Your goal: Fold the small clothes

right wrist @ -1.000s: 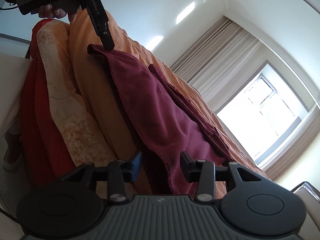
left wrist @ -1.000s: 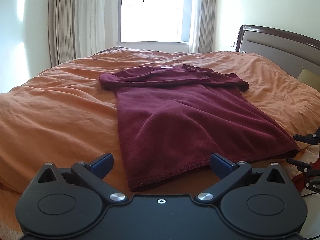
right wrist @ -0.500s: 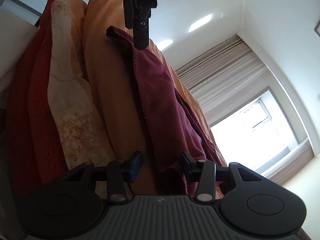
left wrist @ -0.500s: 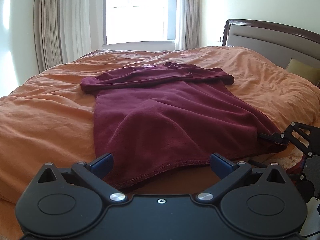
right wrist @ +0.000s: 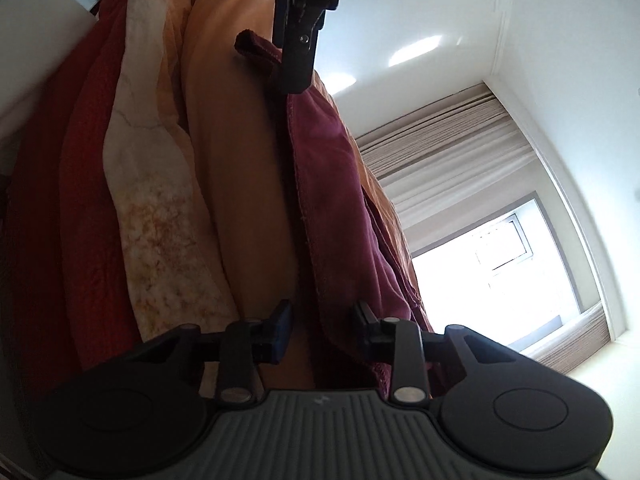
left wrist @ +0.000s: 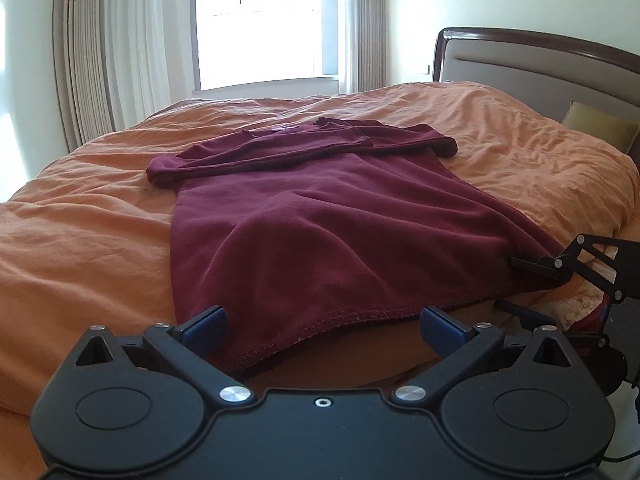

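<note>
- Lying flat on the orange duvet (left wrist: 100,248), the maroon shirt (left wrist: 320,232) fills the centre of the left wrist view, hem nearest the lens, sleeves folded across the far end.
- Left gripper (left wrist: 322,326) stands wide open and empty; the hem's left corner lies just ahead between its jaws.
- Right gripper (right wrist: 322,330) has just been narrowing, the hem's other corner hanging between its pads; whether they pinch yet I cannot tell.
- Long axis runs away toward the window (left wrist: 256,20), so both corners likely lift that way.
</note>
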`<state>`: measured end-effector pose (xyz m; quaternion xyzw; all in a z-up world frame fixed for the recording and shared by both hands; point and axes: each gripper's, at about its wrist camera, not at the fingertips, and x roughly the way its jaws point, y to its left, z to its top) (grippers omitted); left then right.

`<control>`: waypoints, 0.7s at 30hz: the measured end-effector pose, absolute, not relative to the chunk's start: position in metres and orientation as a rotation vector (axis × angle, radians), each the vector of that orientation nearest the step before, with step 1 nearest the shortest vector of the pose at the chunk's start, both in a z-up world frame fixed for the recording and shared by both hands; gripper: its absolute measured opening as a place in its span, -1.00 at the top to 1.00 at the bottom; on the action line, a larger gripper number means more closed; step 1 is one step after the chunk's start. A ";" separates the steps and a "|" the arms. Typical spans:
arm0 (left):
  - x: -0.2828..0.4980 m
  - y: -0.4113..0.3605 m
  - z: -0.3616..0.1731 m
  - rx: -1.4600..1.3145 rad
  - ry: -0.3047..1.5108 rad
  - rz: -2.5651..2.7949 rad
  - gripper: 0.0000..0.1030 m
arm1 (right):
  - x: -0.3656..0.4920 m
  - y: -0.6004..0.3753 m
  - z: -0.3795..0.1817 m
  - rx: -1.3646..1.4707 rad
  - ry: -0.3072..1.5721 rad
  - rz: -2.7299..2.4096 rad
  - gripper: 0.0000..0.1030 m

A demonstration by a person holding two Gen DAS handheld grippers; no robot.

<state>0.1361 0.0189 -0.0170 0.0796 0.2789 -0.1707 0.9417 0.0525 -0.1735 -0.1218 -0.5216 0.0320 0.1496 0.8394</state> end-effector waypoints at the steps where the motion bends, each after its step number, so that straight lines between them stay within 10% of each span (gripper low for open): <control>1: 0.135 0.017 -0.019 0.177 0.567 -0.350 -0.99 | 0.053 -0.174 -0.117 -1.070 0.071 0.320 0.70; 15: 0.125 -0.049 -0.041 0.475 0.351 -0.280 -0.94 | 0.079 -0.200 -0.021 -0.575 0.150 0.429 0.81; 21: 0.141 -0.039 -0.032 0.432 0.345 -0.215 -0.46 | 0.077 -0.201 -0.029 -0.586 0.161 0.423 0.81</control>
